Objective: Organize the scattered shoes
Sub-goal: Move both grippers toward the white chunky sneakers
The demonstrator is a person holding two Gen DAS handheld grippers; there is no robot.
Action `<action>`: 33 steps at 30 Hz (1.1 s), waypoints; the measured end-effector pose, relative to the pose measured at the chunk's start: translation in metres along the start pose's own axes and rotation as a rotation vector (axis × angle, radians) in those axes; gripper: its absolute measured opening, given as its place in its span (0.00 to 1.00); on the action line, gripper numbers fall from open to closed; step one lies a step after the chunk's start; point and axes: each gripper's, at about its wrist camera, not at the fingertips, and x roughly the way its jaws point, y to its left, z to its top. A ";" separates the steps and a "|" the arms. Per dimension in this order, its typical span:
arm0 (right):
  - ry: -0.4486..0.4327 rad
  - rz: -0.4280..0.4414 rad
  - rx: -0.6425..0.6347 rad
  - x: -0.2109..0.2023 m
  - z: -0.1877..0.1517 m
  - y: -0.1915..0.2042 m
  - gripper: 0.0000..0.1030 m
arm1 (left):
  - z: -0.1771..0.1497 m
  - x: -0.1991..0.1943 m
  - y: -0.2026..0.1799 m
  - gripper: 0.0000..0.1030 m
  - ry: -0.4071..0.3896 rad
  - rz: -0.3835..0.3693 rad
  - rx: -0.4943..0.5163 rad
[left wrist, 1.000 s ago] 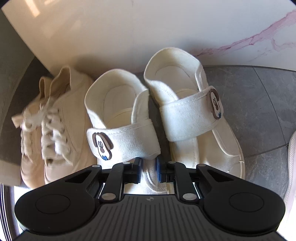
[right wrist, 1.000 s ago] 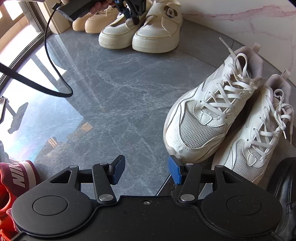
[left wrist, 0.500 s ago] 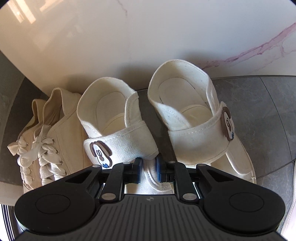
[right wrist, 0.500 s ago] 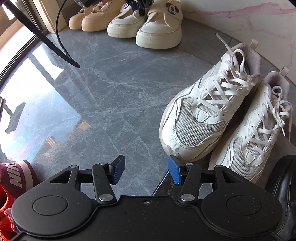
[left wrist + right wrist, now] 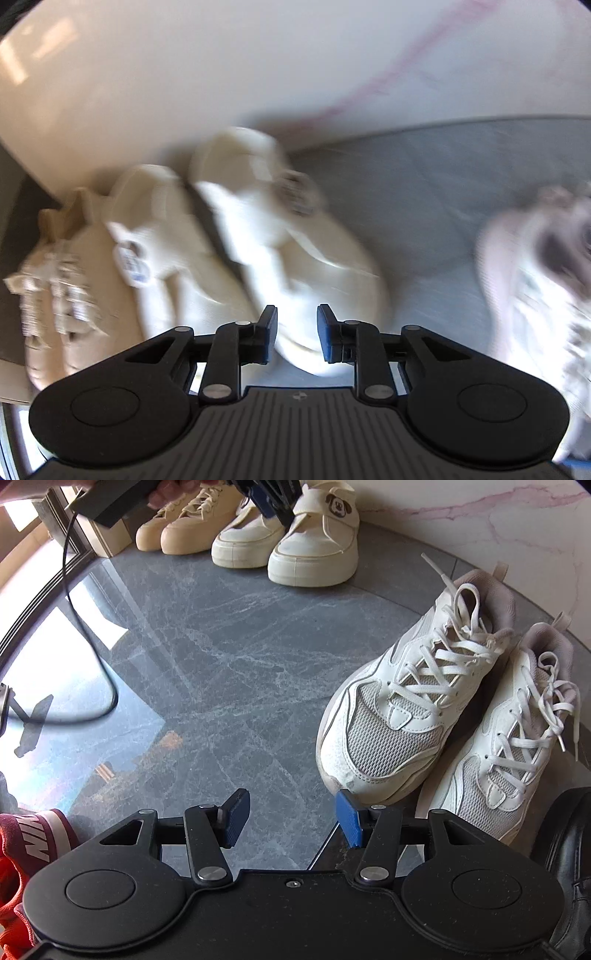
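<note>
The left gripper (image 5: pixel 293 334) had let go of the cream strap shoe (image 5: pixel 317 550) by the marble wall (image 5: pixel 480 513), jaws opening on nothing. The right gripper (image 5: pixel 291 818) hung half-open and empty beside the white sneakers (image 5: pixel 406 709).

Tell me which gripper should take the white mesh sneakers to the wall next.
Right. The right gripper hangs open just beside the nearer white mesh sneaker; the left gripper, its jaws opening, is over the cream strap shoes.
</note>
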 end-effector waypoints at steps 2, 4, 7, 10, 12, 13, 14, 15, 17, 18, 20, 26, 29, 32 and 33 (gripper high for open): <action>-0.004 -0.001 0.008 -0.001 -0.001 -0.001 0.48 | -0.007 0.004 -0.013 0.21 0.024 -0.030 -0.004; -0.006 -0.002 0.014 -0.002 -0.002 -0.002 0.48 | -0.013 0.012 -0.022 0.21 0.050 -0.041 -0.021; -0.008 -0.004 0.017 -0.004 -0.004 -0.003 0.48 | -0.017 0.030 -0.026 0.21 0.083 -0.046 -0.062; -0.005 -0.006 0.019 -0.003 -0.006 -0.005 0.48 | -0.015 0.043 -0.021 0.21 0.092 -0.030 -0.107; -0.004 -0.008 0.021 -0.002 -0.008 -0.007 0.48 | -0.016 0.046 -0.020 0.20 0.089 -0.015 -0.121; -0.004 -0.008 0.023 -0.002 -0.009 -0.007 0.48 | -0.016 0.048 -0.019 0.20 0.091 -0.015 -0.133; -0.004 -0.007 0.025 -0.002 -0.009 -0.008 0.48 | -0.017 0.048 -0.019 0.15 0.090 -0.005 -0.135; -0.004 -0.006 0.026 -0.002 -0.009 -0.008 0.48 | -0.017 0.048 -0.018 0.11 0.089 0.004 -0.137; -0.004 -0.004 0.026 -0.002 -0.008 -0.010 0.48 | -0.017 0.049 -0.014 0.00 0.088 0.020 -0.153; -0.004 -0.003 0.025 -0.003 -0.009 -0.011 0.48 | -0.019 0.048 -0.010 0.00 0.087 0.006 -0.176; -0.006 -0.005 0.025 -0.003 -0.010 -0.012 0.48 | -0.018 0.045 -0.007 0.01 0.090 0.006 -0.194; 0.002 -0.020 0.040 -0.003 -0.015 -0.022 0.48 | -0.016 0.036 -0.011 0.01 0.076 0.073 -0.157; 0.000 -0.022 0.045 0.000 -0.021 -0.025 0.48 | -0.015 0.031 -0.005 0.03 0.071 0.125 -0.149; -0.007 -0.023 0.048 0.001 -0.026 -0.027 0.48 | -0.016 0.028 0.004 0.12 0.074 0.177 -0.151; -0.012 -0.023 0.049 0.001 -0.026 -0.028 0.48 | -0.016 0.027 0.006 0.10 0.077 0.198 -0.145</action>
